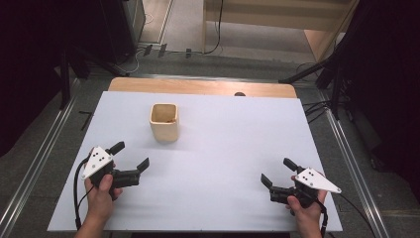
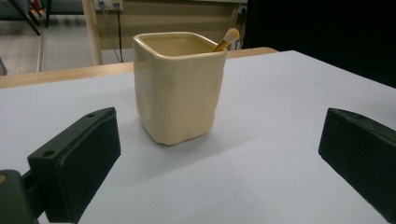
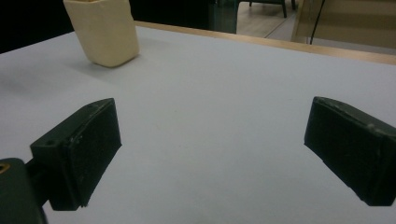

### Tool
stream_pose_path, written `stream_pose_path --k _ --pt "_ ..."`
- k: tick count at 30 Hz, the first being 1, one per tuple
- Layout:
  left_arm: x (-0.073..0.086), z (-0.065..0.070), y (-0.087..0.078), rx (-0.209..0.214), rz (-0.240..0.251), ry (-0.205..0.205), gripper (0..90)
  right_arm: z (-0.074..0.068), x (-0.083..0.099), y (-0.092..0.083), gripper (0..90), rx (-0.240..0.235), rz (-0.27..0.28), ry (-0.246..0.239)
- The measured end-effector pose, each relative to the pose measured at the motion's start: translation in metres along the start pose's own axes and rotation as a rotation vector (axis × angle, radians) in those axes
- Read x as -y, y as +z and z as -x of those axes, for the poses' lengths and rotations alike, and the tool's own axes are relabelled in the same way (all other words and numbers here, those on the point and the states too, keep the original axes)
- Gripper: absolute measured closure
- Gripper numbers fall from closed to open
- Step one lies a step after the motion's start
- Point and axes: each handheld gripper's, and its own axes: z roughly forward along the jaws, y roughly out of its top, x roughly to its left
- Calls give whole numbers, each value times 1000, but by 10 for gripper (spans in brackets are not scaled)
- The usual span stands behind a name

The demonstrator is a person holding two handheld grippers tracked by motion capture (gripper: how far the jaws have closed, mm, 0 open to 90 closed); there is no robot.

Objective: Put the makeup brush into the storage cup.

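Observation:
A cream square cup (image 1: 164,122) stands upright on the white table (image 1: 223,148), left of centre. In the left gripper view the cup (image 2: 177,88) sits just ahead of the jaws, and a wooden stick with a pale rounded tip (image 2: 227,38) leans out of its far right corner. My left gripper (image 1: 131,156) rests low at the table's near left, open with nothing between its jaws. At the near right my right gripper (image 1: 277,172) is also open and holds nothing. From the right gripper view the cup (image 3: 103,31) stands far off at the upper left.
A wooden strip (image 1: 198,87) borders the table's far edge, with a small dark thing (image 1: 239,93) on it. Metal rails (image 1: 34,168) run along both sides of the table. Cables and dark stands (image 1: 317,74) lie on the floor beyond.

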Motion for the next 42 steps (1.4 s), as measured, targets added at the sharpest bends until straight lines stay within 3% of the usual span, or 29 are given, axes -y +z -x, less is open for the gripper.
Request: stream_pose_path --k 25,34,42 --pt "17 -2 -34 2 -18 -3 0 2 0 -2 50 24 9 -3" --pt "23 -6 -45 -2 -35 13 0 5 0 -3 54 37 14 -1" --pt "21 -11 -48 9 -15 4 0 7 0 -4 54 45 14 5"
